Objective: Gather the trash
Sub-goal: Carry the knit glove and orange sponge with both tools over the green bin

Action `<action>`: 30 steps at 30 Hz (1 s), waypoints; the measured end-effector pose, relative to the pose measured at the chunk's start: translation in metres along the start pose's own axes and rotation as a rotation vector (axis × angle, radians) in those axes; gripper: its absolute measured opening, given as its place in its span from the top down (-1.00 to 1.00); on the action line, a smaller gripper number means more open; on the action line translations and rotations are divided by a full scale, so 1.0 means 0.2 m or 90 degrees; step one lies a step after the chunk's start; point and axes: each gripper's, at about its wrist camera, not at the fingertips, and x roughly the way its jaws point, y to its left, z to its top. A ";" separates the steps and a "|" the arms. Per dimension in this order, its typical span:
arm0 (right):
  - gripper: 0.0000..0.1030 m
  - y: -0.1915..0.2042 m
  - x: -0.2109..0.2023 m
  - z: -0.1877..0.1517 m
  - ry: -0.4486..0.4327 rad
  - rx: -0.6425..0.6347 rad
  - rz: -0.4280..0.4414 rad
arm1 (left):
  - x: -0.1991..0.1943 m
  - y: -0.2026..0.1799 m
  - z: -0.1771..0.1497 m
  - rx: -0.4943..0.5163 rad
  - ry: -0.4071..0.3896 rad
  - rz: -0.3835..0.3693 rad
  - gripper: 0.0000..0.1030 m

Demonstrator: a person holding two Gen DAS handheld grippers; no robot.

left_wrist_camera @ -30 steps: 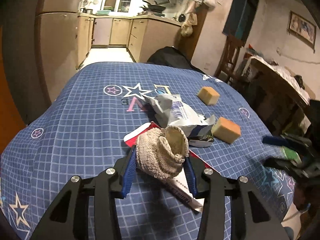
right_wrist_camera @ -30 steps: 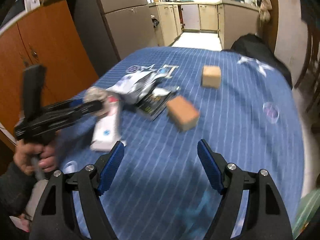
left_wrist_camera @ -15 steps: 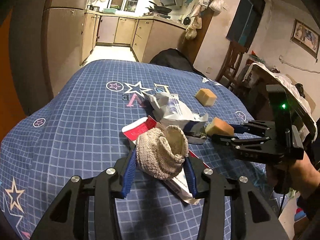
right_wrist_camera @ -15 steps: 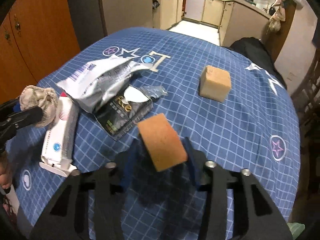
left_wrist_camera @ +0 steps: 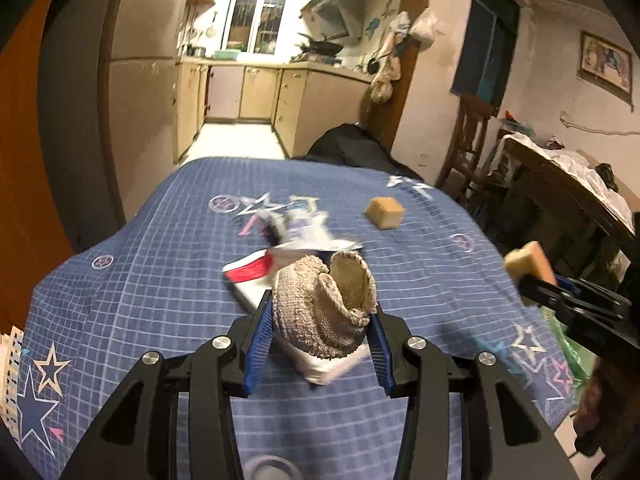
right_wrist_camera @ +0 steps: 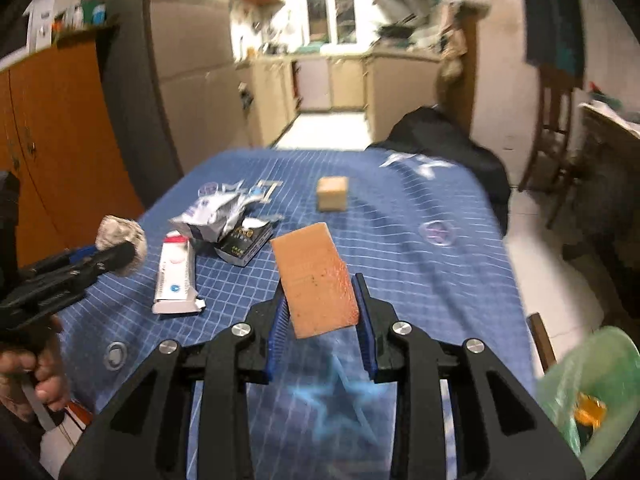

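Note:
My left gripper is shut on a crumpled beige cloth, held above the blue checked tablecloth; the cloth also shows in the right wrist view. My right gripper is shut on an orange sponge, lifted off the table; it shows at the right of the left wrist view. A second sponge lies farther back. A white-and-red toothpaste box, a silver wrapper and a dark packet lie at mid-left.
A green plastic bag hangs off the table's right front corner. Orange cabinets stand left. A dark bundle lies beyond the far table edge. A wooden chair and a cluttered side table stand right.
My right gripper closed on the orange sponge and lifted it up and back toward the table's front right. My left gripper drew back with the cloth still held.

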 end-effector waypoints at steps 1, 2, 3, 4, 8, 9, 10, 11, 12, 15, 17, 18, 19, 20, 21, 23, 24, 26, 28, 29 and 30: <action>0.44 -0.03 -0.07 -0.02 -0.014 0.014 -0.006 | -0.02 -0.04 0.00 0.004 -0.003 -0.005 0.13; 0.44 -0.05 -0.12 -0.03 -0.023 0.024 -0.012 | -0.04 -0.09 0.00 0.009 -0.006 -0.012 0.13; 0.44 -0.08 -0.18 -0.04 -0.035 0.035 -0.021 | -0.06 -0.16 -0.01 0.016 -0.009 -0.023 0.13; 0.44 -0.11 -0.24 -0.06 -0.045 0.045 -0.030 | -0.07 -0.21 -0.01 0.022 -0.010 -0.032 0.13; 0.44 -0.24 -0.44 -0.11 -0.071 0.070 -0.072 | -0.12 -0.50 -0.01 0.056 -0.017 -0.080 0.13; 0.44 -0.27 -0.48 -0.12 -0.076 0.070 -0.084 | -0.12 -0.55 -0.01 0.065 -0.019 -0.091 0.13; 0.44 -0.31 -0.52 -0.13 -0.080 0.073 -0.097 | -0.12 -0.62 -0.01 0.073 -0.020 -0.103 0.13; 0.44 -0.33 -0.54 -0.13 -0.083 0.078 -0.106 | -0.13 -0.71 -0.01 0.085 -0.023 -0.120 0.13; 0.44 -0.38 -0.58 -0.14 -0.086 0.084 -0.120 | -0.13 -0.78 0.00 0.093 -0.027 -0.130 0.13; 0.44 -0.49 -0.67 -0.16 -0.094 0.100 -0.156 | -0.12 -0.99 0.02 0.114 -0.031 -0.168 0.13; 0.44 -0.57 -0.73 -0.18 -0.098 0.109 -0.180 | -0.11 -1.11 0.03 0.125 -0.035 -0.190 0.13; 0.44 -0.62 -0.76 -0.19 -0.098 0.113 -0.191 | -0.11 -1.18 0.04 0.131 -0.035 -0.202 0.13; 0.44 -0.65 -0.78 -0.20 -0.097 0.119 -0.200 | -0.10 -1.26 0.05 0.137 -0.035 -0.214 0.13; 0.44 -0.70 -0.81 -0.21 -0.097 0.126 -0.212 | -0.10 -1.34 0.05 0.144 -0.036 -0.226 0.13; 0.44 -0.73 -0.82 -0.22 -0.095 0.131 -0.223 | -0.10 -1.41 0.06 0.150 -0.035 -0.235 0.13; 0.44 -0.82 -0.86 -0.25 -0.091 0.143 -0.240 | -0.08 -1.53 0.06 0.162 -0.031 -0.253 0.13; 0.44 -0.85 -0.87 -0.26 -0.089 0.148 -0.247 | -0.08 -1.56 0.05 0.166 -0.027 -0.260 0.13; 0.44 -0.92 -0.89 -0.28 -0.084 0.158 -0.263 | -0.07 -1.66 0.04 0.175 -0.019 -0.275 0.13; 0.44 -0.97 -0.91 -0.30 -0.081 0.168 -0.274 | -0.04 -1.78 0.03 0.185 -0.008 -0.289 0.13; 0.44 -1.01 -0.92 -0.31 -0.079 0.172 -0.282 | -0.03 -1.83 0.02 0.191 -0.004 -0.295 0.13; 0.44 -1.03 -0.93 -0.32 -0.077 0.176 -0.287 | -0.01 -1.90 0.02 0.200 0.003 -0.304 0.13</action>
